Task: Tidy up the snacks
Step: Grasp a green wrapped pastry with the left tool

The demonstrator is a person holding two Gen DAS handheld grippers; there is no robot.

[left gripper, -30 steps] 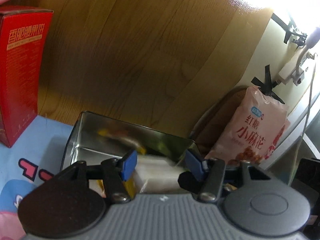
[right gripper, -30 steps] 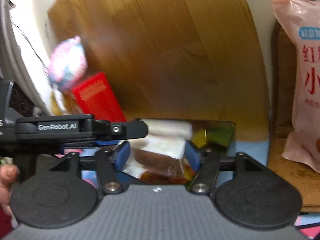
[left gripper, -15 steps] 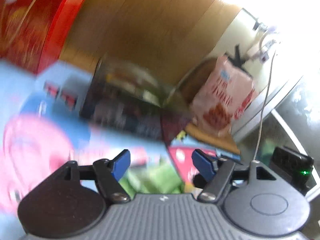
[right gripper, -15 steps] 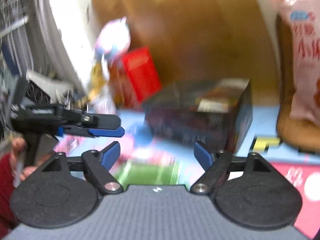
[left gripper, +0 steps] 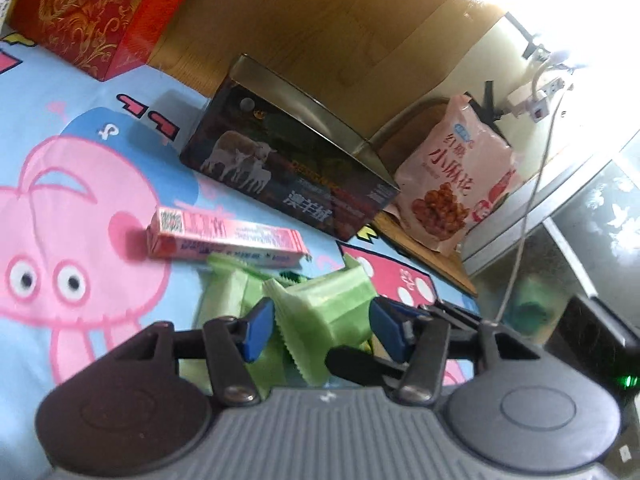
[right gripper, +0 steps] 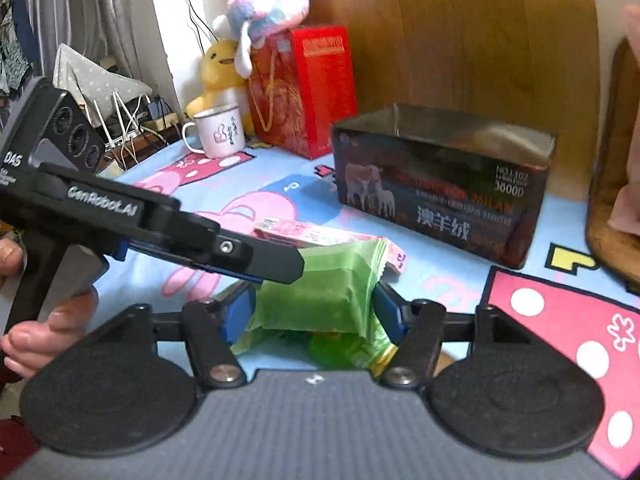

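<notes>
Several green snack packets lie on the cartoon-print sheet [left gripper: 80,200] in front of an open dark tin [left gripper: 288,176] with sheep printed on it. My left gripper [left gripper: 324,326] has its jaws closing on one green packet [left gripper: 328,308], and both blue pads touch its sides. My right gripper [right gripper: 314,316] is also closing, its pads against the sides of a green packet [right gripper: 320,292]. One finger of my left gripper [right gripper: 256,258] reaches in from the left over that packet. I cannot tell whether both hold the same packet. A long pink box [left gripper: 224,236] lies just beyond.
A red gift box [right gripper: 308,88] stands behind the tin [right gripper: 440,200], with plush toys [right gripper: 268,4] and a white mug [right gripper: 218,132] to its left. A pink snack bag [left gripper: 456,184] leans at the right on a wooden seat. A wooden panel backs the scene.
Both grippers let go of the snacks they held inside the tin and drew back from it. Their jaws widened, and now stand around green packets on the sheet.
</notes>
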